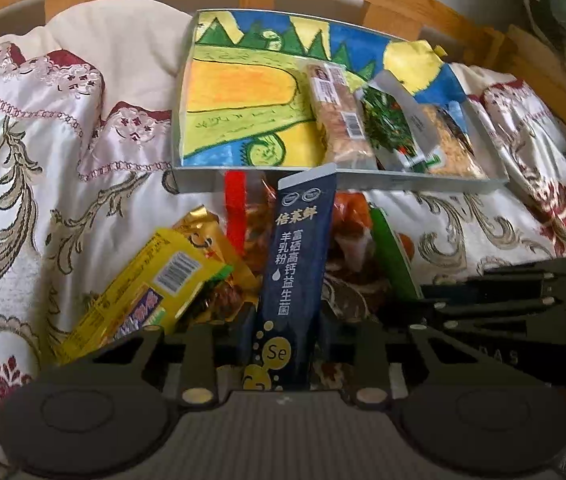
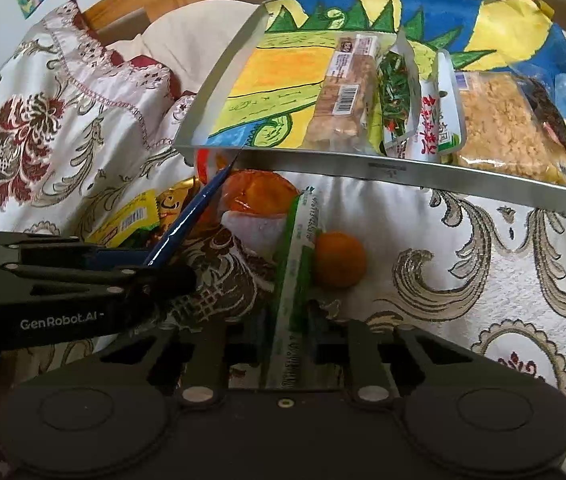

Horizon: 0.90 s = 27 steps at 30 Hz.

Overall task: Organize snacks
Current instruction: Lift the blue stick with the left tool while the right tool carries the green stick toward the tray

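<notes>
Left gripper clamped on dark blue sachet, long axis pointing ahead at tray | right gripper pinching green-white stick pack likewise | tray just beyond both tips; left half bare, nearer left hand.

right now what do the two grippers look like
Both are matte black. The left gripper has slim linkage bars with pale round rivets and white GenRobot.AI lettering on its side. The right gripper has the same bars and rivets.
</notes>
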Available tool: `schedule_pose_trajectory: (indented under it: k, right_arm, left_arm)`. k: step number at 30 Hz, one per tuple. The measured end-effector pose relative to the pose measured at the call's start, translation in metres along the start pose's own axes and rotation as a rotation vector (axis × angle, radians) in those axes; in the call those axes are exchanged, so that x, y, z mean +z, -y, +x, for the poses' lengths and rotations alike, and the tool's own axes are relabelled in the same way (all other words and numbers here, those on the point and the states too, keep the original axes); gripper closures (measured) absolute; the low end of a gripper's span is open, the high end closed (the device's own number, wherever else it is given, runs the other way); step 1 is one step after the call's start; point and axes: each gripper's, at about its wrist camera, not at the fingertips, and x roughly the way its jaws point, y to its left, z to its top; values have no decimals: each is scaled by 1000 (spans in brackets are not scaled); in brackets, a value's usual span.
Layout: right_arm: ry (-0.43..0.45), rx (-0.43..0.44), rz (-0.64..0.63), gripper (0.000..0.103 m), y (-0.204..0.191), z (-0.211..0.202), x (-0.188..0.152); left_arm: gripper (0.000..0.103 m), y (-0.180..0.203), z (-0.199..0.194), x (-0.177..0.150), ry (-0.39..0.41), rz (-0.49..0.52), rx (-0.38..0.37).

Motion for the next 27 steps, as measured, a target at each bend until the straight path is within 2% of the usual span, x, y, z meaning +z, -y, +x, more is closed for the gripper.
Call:
schedule_pose_trajectory:
  k: [9,16,23,27]
  right_arm:
    - [-8,-11,-31,84,1,-16,-12]
    - [-4,-19,-52,84,-1,-32,-18]
    - [6,-33,-53,84,-1,-45,-19]
    - [15,-40,-51,84,0,-53,-19]
  left_arm:
    - [73,23,-18,-21,-57,49,-20]
    - [75,32,-28,-30,-91,26,-58]
    - [75,35,-38,-34,-94,-16,-77]
    - [75,40,-49,-37,-41,15,-58]
